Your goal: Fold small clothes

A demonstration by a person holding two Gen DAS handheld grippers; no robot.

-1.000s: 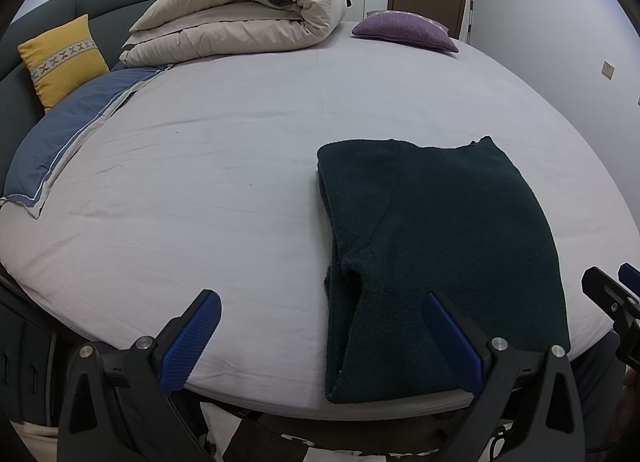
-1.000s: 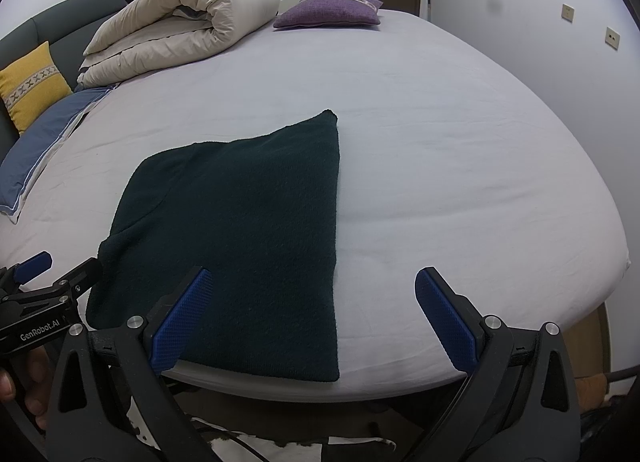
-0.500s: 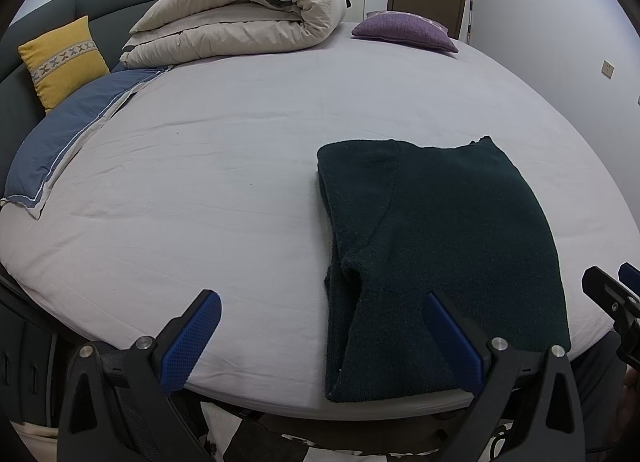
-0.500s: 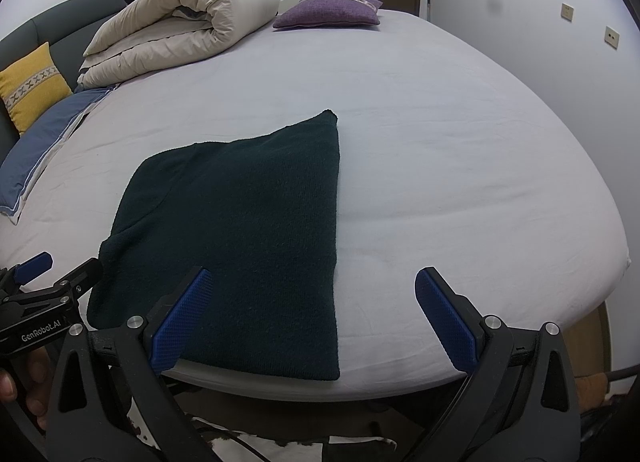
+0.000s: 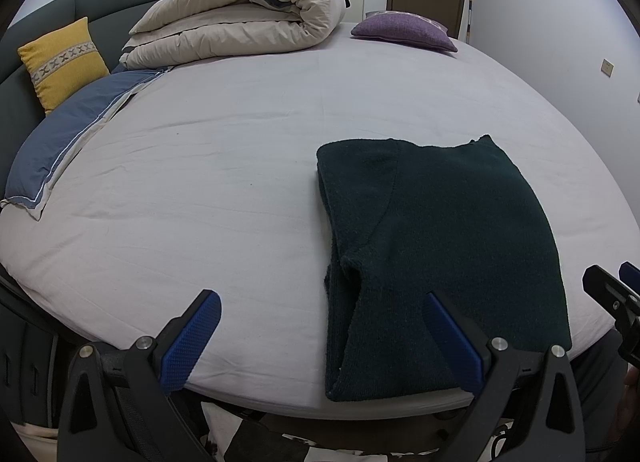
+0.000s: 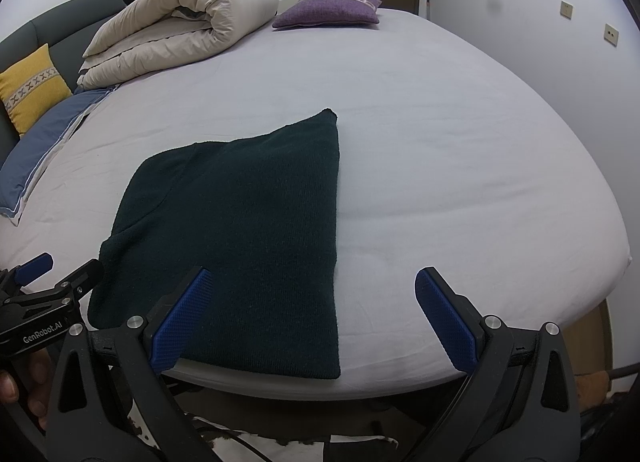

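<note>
A dark green knitted garment (image 5: pixel 444 254) (image 6: pixel 248 234) lies folded flat on the pale sheet near the bed's front edge. My left gripper (image 5: pixel 320 338) hovers open just short of that edge, its right blue pad (image 5: pixel 452 342) over the garment's near left part and its left pad over bare sheet. My right gripper (image 6: pixel 312 314) is also open and holds nothing; its left pad (image 6: pixel 182 318) sits over the garment's near edge. Each gripper shows at the side of the other's view.
A rolled beige duvet (image 5: pixel 240 22) and a purple cushion (image 5: pixel 404 30) lie at the far end of the bed (image 5: pixel 200 182). A yellow cushion (image 5: pixel 60 62) and blue pillow (image 5: pixel 68 138) are at the left. A wall runs along the right side.
</note>
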